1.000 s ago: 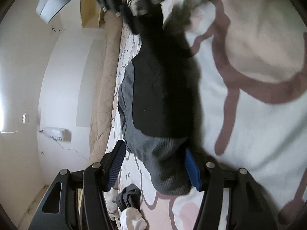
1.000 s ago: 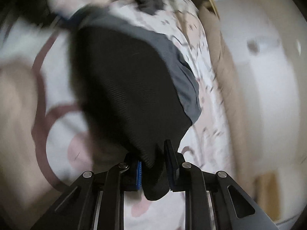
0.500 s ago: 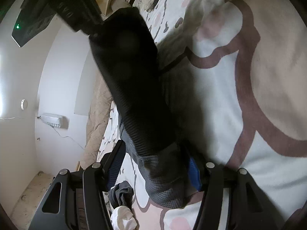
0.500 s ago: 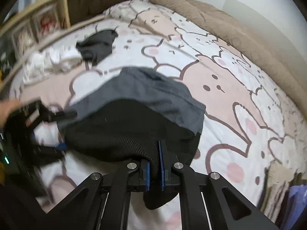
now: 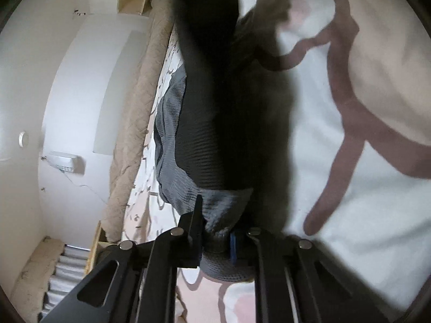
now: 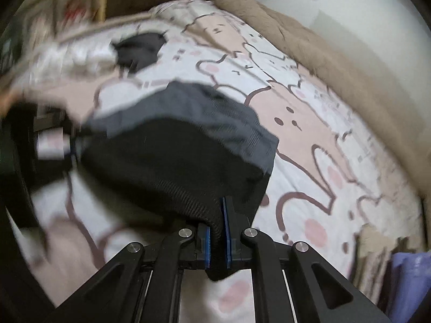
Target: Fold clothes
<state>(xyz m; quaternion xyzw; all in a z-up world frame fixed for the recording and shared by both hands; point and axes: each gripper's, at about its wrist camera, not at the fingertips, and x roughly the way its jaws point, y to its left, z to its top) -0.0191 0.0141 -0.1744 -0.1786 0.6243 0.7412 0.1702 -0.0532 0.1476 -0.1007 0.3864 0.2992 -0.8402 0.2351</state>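
Left wrist view first: the left tongs (image 5: 215, 242) are clamped on a bunched grey end of the garment (image 5: 215, 123) — a ribbed knit piece, black on the upper layer and grey beneath. From the tongs it stretches straight ahead, held up off the bed (image 5: 363, 188), and casts a dark shadow on the sheet just to the right. The sheet is white with big pink shapes outlined in brown. Left of the tongs a beige quilt (image 5: 134, 123) runs along the bed's edge against a white wall.

From the right wrist view, the right tongs (image 6: 218, 231) are pinched nearly closed on a black fold of the garment (image 6: 172, 161), which sags forward and to the left from the blue pads (image 6: 207, 245). The grey layer shows beyond the black one, its corner hanging to the right above the bed (image 6: 309, 161). Far ahead of these tongs, a small dark cloth (image 6: 140, 51) lies on the sheet beside a blurred white heap (image 6: 72, 56). The quilt (image 6: 309, 45) lies along the far right edge, and something purple (image 6: 409, 277) sits at the near right — too blurred to tell what it is. The left side of this view is smeared.
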